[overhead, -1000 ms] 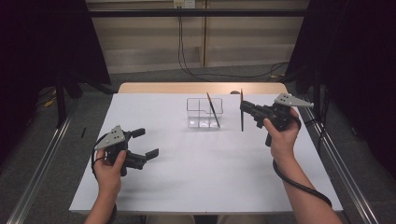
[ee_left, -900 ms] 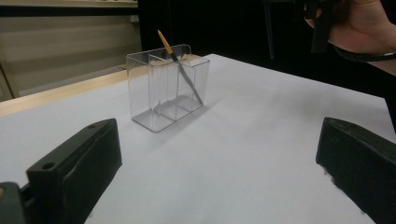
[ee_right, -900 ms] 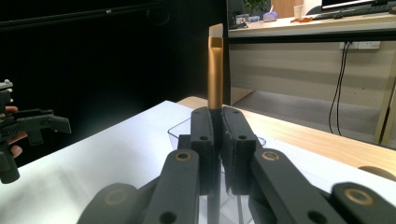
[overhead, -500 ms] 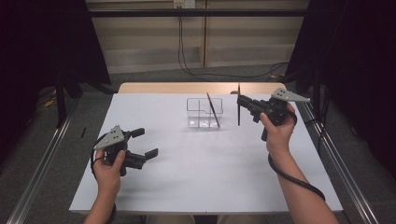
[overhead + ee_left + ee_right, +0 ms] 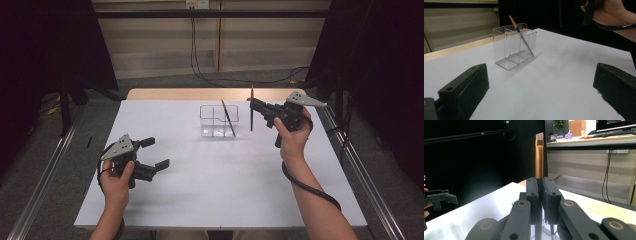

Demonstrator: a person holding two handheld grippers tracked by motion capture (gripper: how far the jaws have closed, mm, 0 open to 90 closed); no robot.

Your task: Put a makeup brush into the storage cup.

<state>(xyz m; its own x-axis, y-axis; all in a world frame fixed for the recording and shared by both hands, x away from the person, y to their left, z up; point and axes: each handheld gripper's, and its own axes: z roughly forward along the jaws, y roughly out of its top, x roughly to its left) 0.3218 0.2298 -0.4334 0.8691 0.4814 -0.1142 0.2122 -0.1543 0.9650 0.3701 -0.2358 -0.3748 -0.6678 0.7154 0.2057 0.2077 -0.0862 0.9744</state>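
A clear plastic organizer (image 5: 219,121) (image 5: 514,47) with several compartments stands at the back middle of the white table (image 5: 200,195). One thin dark brush (image 5: 228,118) (image 5: 520,37) leans in it. My right gripper (image 5: 253,105) (image 5: 541,187) is shut on a second brush (image 5: 251,115) (image 5: 539,157) with a gold ferrule. It holds the brush upright just right of the organizer, above the table. My left gripper (image 5: 156,153) (image 5: 541,75) rests open near the front left, with nothing between its jaws.
The table's wooden back edge (image 5: 200,93) lies behind the organizer. Metal rails (image 5: 45,170) run along both sides of the table. Dark curtains hang left and right. In the right gripper view the left gripper (image 5: 439,197) sits far off at the left.
My right gripper has carried the upright brush a little to the left, closer to the organizer. The left gripper has stayed in place.
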